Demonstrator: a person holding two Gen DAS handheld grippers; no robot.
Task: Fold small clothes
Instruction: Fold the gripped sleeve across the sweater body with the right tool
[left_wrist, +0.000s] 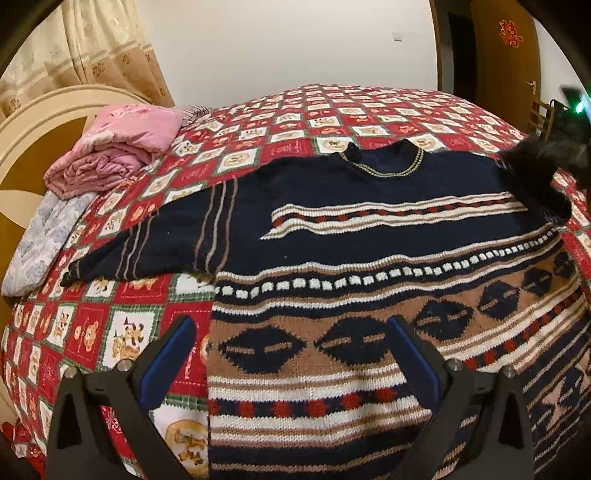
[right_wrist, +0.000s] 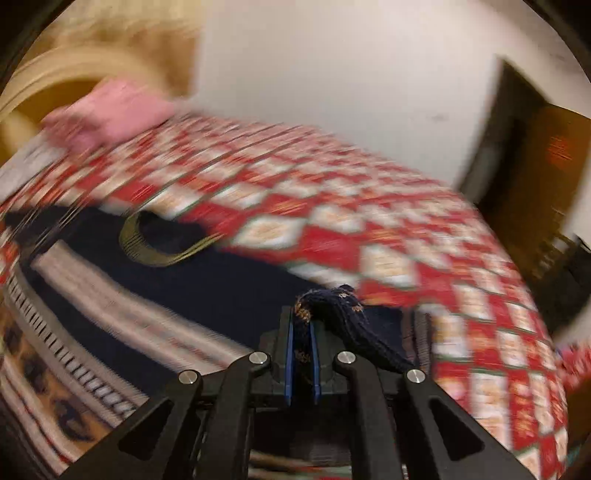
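Your navy knitted sweater with cream, tan and red patterned bands (left_wrist: 369, 236) lies flat on the red-and-white checked bedspread with cartoon squares (left_wrist: 88, 325), which serves as the landmark here. The sweater's hem end sits directly under your left gripper (left_wrist: 291, 354), whose blue-padded fingers (left_wrist: 168, 362) stand wide apart above the knit, holding nothing. Your right gripper (right_wrist: 303, 354) is clamped tight on the navy cuff of the sweater's sleeve (right_wrist: 332, 306), the wool bunched between its blue pads; in the left wrist view that sleeve shows as a dark blur lifted off the bedspread at the sweater's far right shoulder.

The sweater's long axis runs from the hem near you to the gold-trimmed neckline (left_wrist: 384, 162), which points toward the white wall. Its other sleeve (left_wrist: 147, 243) stretches out flat to the left across the bedspread.

At the bedspread's far left corner sits a folded pink quilt (left_wrist: 114, 151), with a pale grey floral pillow (left_wrist: 40, 236) beside it, both well apart from the sweater.
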